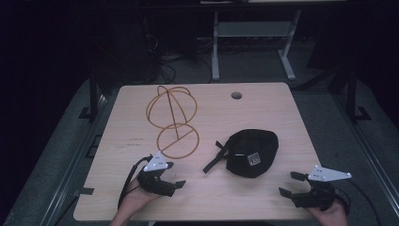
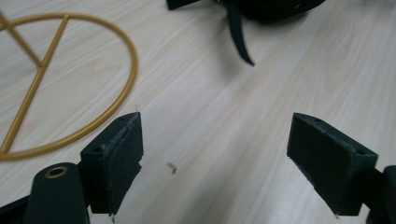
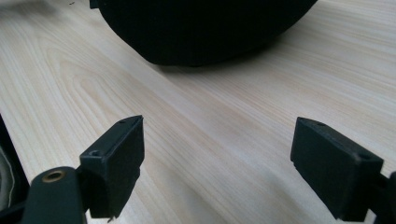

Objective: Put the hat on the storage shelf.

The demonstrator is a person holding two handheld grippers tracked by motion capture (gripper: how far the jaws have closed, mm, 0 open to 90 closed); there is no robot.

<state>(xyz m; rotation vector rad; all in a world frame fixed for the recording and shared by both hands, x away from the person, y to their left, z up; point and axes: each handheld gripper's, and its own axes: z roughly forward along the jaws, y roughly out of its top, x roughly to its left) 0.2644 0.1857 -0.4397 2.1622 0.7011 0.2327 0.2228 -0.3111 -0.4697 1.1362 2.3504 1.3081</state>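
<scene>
A black cap [image 1: 251, 153] lies on the light wooden table [image 1: 282, 113] right of centre, its strap [image 1: 214, 160] trailing toward the left, and a gold wire stand [image 1: 173, 122] with a round base ring sits just to its left, well clear of it. The left gripper [image 1: 171, 175] rests near the front edge just in front of that ring, jaws spread wide over bare wood with nothing between them. The right gripper [image 1: 288, 184] sits at the front right corner, jaws likewise spread and empty, with open tabletop between it and the cap.
</scene>
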